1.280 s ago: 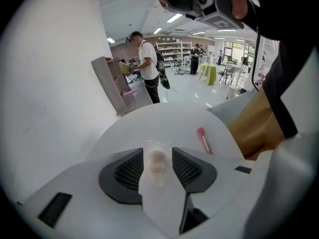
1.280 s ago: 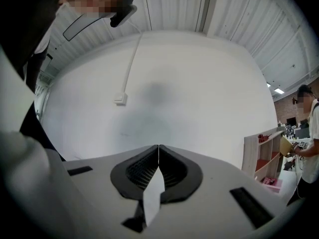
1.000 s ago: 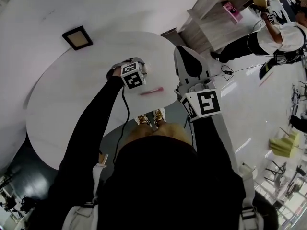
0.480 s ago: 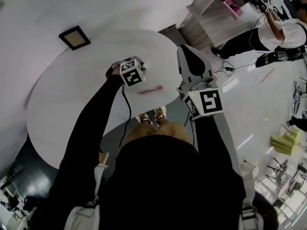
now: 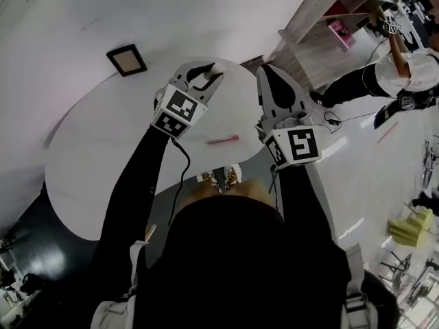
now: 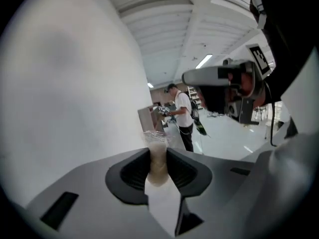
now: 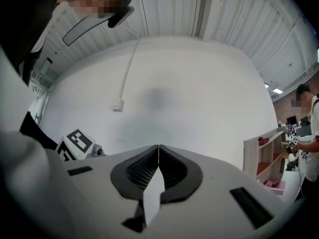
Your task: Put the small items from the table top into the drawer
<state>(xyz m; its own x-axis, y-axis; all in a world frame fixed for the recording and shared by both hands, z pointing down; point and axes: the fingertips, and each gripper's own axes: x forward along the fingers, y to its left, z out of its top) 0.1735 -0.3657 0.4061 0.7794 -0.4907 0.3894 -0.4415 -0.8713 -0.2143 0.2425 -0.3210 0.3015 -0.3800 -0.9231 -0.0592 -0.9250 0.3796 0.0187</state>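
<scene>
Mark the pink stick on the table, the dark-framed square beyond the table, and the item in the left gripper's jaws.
pink stick (image 5: pixel 223 140): head view, its middle.
dark-framed square (image 5: pixel 126 60): head view, its tan centre.
small cream item (image 6: pixel 158 159): left gripper view, its body between the jaws.

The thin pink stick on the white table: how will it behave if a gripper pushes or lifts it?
The pink stick looks slim and pen-like, so a sideways push would probably roll it. It lies near the table's front edge, so it might fall off. It lies straight and looks small, so it is likely stiff and light.
</scene>
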